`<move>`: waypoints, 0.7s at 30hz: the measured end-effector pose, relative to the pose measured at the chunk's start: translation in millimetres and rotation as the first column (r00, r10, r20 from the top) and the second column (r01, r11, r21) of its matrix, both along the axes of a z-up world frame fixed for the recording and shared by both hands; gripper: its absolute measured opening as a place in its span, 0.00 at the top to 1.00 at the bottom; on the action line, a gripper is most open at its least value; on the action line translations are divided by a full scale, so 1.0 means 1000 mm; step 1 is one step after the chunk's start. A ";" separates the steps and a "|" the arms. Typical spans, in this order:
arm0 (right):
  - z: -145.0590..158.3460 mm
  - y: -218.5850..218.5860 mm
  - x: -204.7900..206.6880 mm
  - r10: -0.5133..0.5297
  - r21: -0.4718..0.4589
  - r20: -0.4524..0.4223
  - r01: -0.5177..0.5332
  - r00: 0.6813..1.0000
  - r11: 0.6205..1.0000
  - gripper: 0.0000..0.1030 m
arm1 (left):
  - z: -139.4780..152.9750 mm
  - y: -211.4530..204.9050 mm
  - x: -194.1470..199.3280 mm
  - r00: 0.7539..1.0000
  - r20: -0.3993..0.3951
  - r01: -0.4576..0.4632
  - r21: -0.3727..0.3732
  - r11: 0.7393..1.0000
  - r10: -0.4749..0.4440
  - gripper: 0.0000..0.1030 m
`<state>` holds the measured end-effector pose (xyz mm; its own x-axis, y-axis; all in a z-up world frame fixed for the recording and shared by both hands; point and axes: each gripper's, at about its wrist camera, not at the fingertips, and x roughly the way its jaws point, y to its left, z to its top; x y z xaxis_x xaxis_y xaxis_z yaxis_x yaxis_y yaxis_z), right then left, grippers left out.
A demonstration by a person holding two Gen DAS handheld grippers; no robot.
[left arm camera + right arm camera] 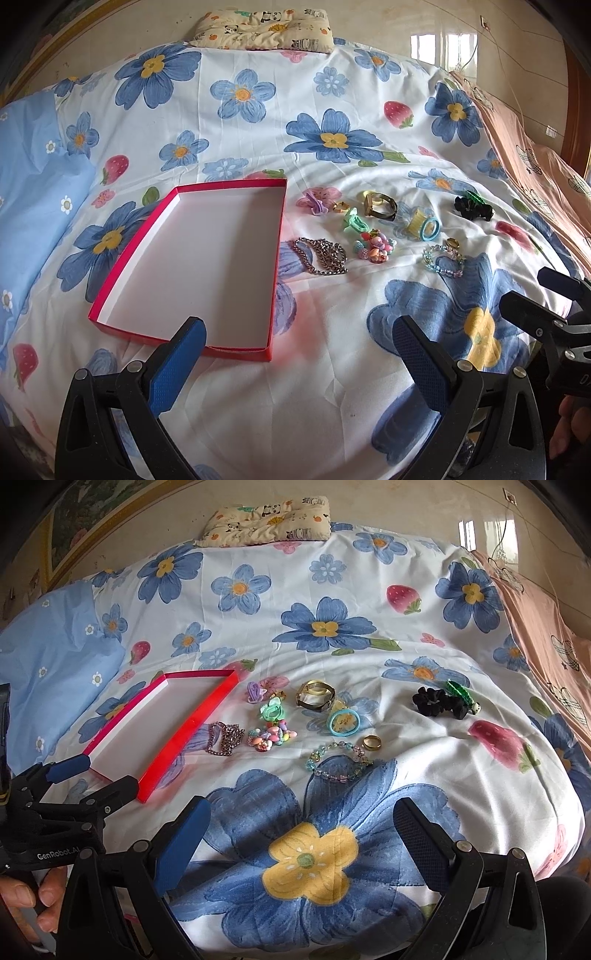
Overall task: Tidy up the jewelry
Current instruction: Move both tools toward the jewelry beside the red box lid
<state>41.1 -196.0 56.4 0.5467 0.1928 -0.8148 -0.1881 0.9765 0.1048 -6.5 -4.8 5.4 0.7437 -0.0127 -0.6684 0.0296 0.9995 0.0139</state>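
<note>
A: While both grippers hang over the floral quilt (369,672) with fingers spread and nothing held, which one is nearer the jewelry?

B: The right gripper (301,834), I'd judge. The pastel beaded bracelet (338,762) lies straight ahead of it, long axis crosswise to its fingers, with the gold ring (372,743) just behind.

A: And the left gripper (299,343)?

B: It sits at the near edge of the shallow red cardboard box (195,273), which is empty. The silver chain (323,255) lies just right of that box, the colourful clips beyond it.

A: Obstacles?

B: None; only close neighbours.
</note>
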 end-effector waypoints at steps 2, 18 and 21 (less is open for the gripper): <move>0.000 0.000 0.000 0.000 0.001 0.000 0.000 1.000 1.000 0.03 | 0.000 0.000 0.000 1.000 0.000 0.001 -0.003 1.000 -0.001 0.01; 0.000 0.002 0.002 -0.001 0.006 -0.003 0.001 1.000 1.000 0.03 | -0.006 -0.003 0.005 1.000 -0.012 0.005 0.003 1.000 -0.005 0.01; -0.001 0.002 0.003 -0.003 0.011 -0.006 0.003 1.000 1.000 0.03 | -0.007 -0.004 0.007 1.000 -0.016 0.007 0.003 1.000 -0.007 0.01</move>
